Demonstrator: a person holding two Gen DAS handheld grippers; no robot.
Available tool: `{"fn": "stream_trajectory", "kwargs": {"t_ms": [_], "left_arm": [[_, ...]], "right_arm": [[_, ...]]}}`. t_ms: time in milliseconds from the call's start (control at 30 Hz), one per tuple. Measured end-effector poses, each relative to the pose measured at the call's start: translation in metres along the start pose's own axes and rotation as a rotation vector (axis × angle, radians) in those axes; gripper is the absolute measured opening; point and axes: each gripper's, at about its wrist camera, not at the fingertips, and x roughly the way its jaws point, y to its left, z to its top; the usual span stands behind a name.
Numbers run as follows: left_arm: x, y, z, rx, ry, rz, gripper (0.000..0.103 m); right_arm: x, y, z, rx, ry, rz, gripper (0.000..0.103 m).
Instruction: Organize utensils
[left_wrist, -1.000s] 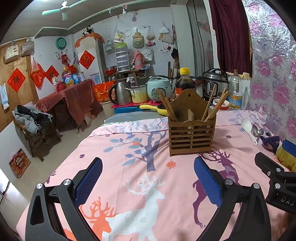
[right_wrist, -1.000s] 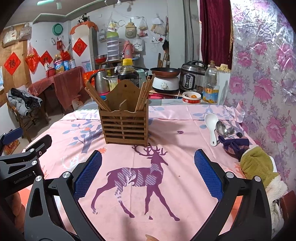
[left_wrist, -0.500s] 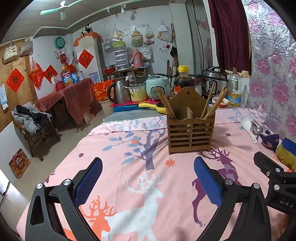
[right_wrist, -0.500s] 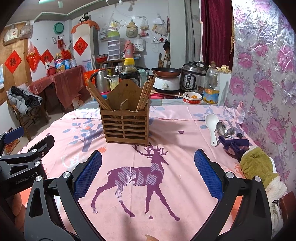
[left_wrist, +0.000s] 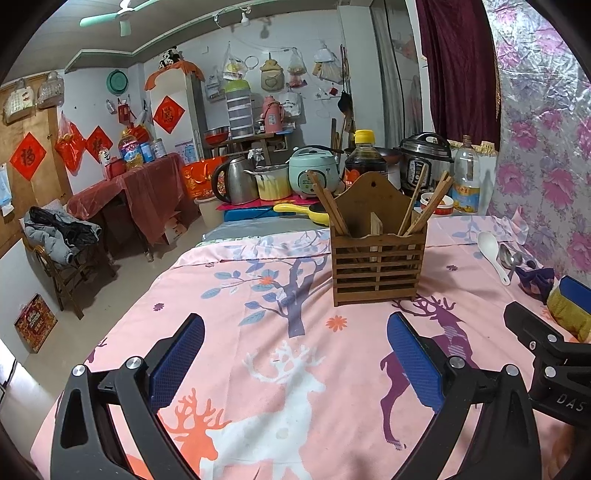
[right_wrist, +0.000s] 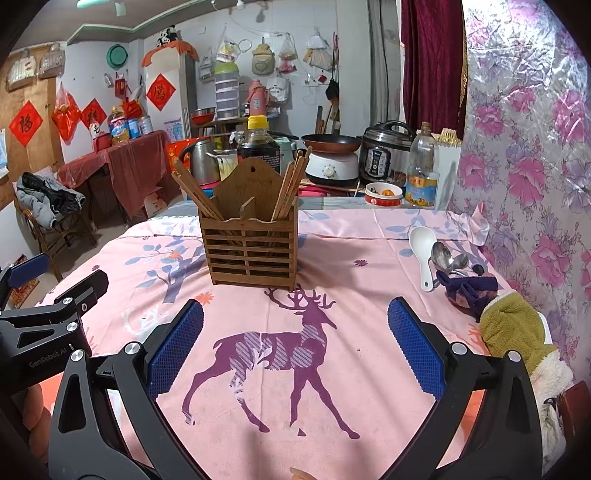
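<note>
left wrist: low, facing holder (left_wrist: 378, 254) | right wrist: same, shared

The room was bright, with even light from above. The wooden holder (right_wrist: 254, 247) threw a soft shadow to its right on the pink cloth (right_wrist: 369, 332). The shiny wall cover (right_wrist: 524, 74) showed white glare (mostly near the top). Straight lines bent near the edges, and the corners were black. Near and far things looked sharp.
</note>
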Motion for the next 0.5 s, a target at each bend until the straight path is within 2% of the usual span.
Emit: {"fn": "stream_trajectory", "kwargs": {"t_ms": [500], "left_arm": [[0.0011, -0.0022, -0.0029, 0.01, 0.006, 0.0, 0.097]], "right_arm": [[-0.0001, -0.0007, 0.0, 0.0, -0.001, 0.0, 0.097]]}}
